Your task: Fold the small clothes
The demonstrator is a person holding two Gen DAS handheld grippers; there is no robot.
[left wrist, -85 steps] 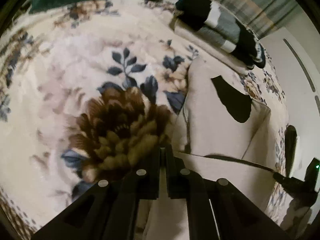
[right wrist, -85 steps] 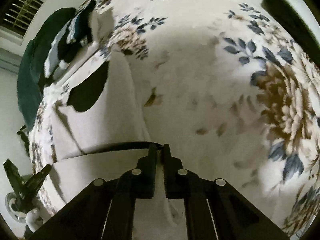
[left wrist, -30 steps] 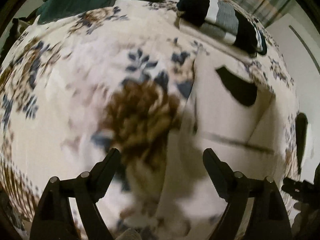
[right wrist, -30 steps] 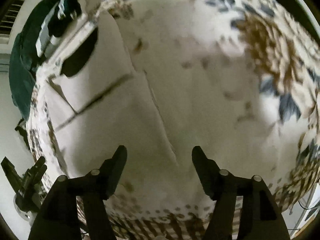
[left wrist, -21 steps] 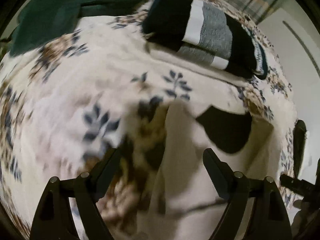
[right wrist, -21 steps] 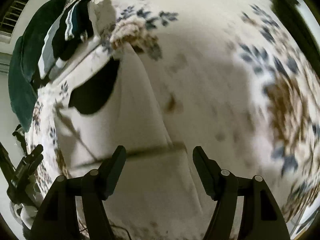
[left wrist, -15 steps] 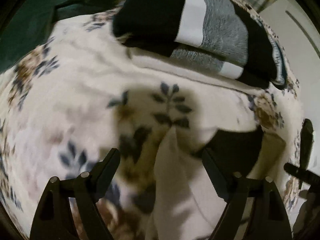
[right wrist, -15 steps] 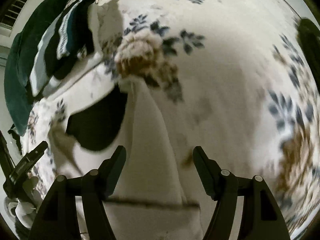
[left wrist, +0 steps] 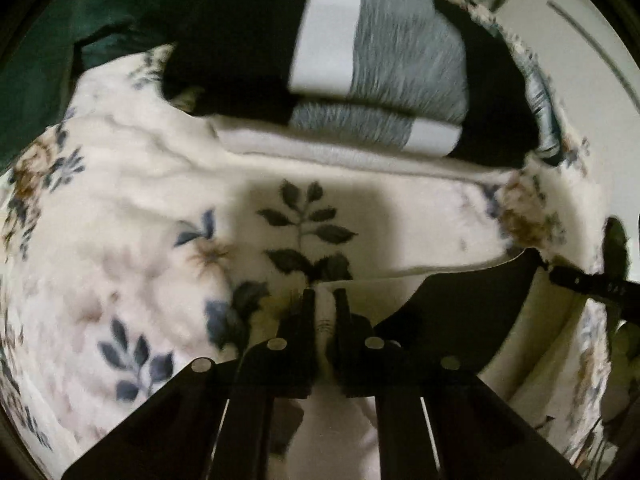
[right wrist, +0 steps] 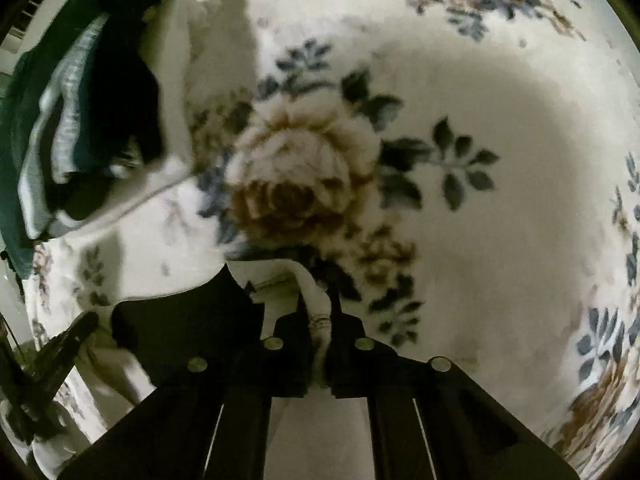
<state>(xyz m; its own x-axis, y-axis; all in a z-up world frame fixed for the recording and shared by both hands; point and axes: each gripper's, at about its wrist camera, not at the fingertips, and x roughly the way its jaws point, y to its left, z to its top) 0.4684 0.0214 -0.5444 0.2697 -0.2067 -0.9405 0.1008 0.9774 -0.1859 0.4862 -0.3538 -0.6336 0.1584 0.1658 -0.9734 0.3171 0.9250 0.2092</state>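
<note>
A cream garment with a black patch point(left wrist: 460, 308) lies on the floral blanket point(left wrist: 120, 220). My left gripper point(left wrist: 323, 294) is shut on the garment's far left corner point(left wrist: 326, 316). My right gripper point(right wrist: 318, 300) is shut on its far right corner point(right wrist: 316, 312); the black patch shows to the left in the right wrist view point(right wrist: 180, 320). Most of the garment is hidden under the grippers.
A stack of folded clothes, black, white and grey over cream point(left wrist: 380, 72), lies just beyond the garment; it shows in the right wrist view at the left point(right wrist: 80, 120). A dark green cloth point(left wrist: 60, 40) lies at the far left. A black stand point(right wrist: 44, 364) is at the bed's edge.
Both grippers let go of the near edge, opened, moved forward to the garment's far corners and shut on them. The folded stack is now much closer.
</note>
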